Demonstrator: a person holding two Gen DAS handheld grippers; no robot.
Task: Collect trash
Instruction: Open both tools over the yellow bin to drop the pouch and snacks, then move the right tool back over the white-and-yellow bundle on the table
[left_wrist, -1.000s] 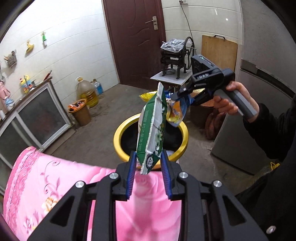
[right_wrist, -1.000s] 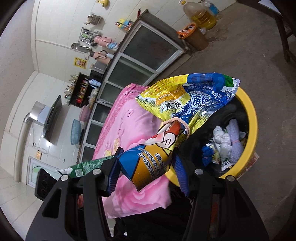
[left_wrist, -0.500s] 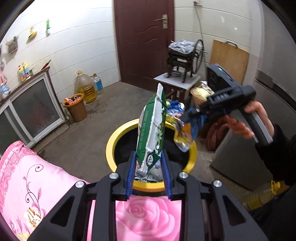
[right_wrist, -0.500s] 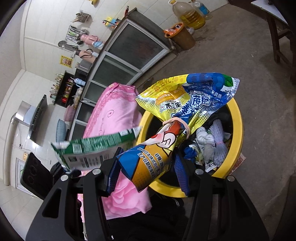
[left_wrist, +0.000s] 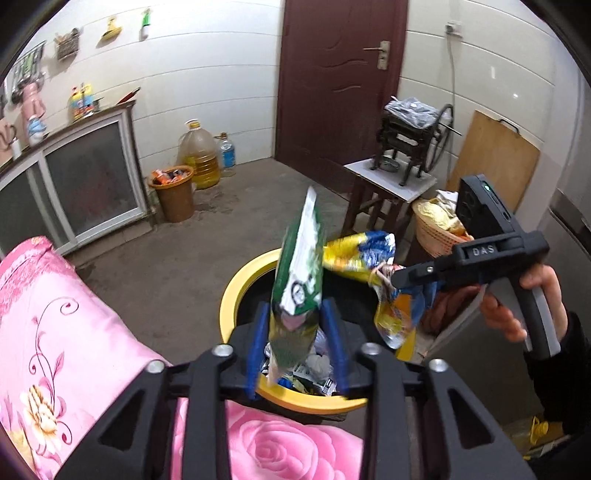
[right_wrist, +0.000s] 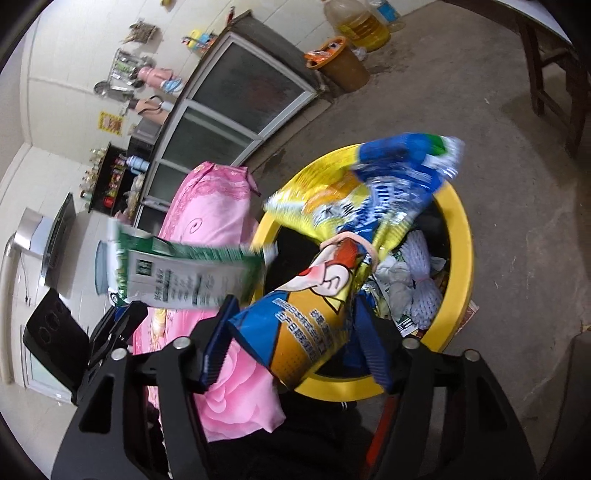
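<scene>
Both grippers hang over a yellow-rimmed bin (left_wrist: 236, 295) (right_wrist: 461, 258) with several pieces of trash inside. The jaws of my left gripper (left_wrist: 295, 339) are opening. A green and white snack bag (left_wrist: 297, 280) stands blurred between the blue pads (left_wrist: 258, 339), with gaps on both sides. The jaws of my right gripper (right_wrist: 295, 343) are opening too. A yellow and blue bag (right_wrist: 314, 317) tied with a rubber band sits loose between them, its top blurred. A hand holds the right gripper (left_wrist: 399, 277) at the right of the left wrist view.
A pink flowered quilt (left_wrist: 74, 332) lies right beside the bin. A brown bucket (left_wrist: 173, 195) and oil jugs (left_wrist: 199, 155) stand by the far wall. Behind the bin are a stool with a black machine (left_wrist: 399, 147) and a basket (left_wrist: 439, 229). A glass-fronted cabinet (left_wrist: 74, 192) runs along the left.
Both grippers have come lower over the bin and spread their jaws. The green bag and the yellow and blue bag, gripped before, now sit loose and blurred between the pads.
</scene>
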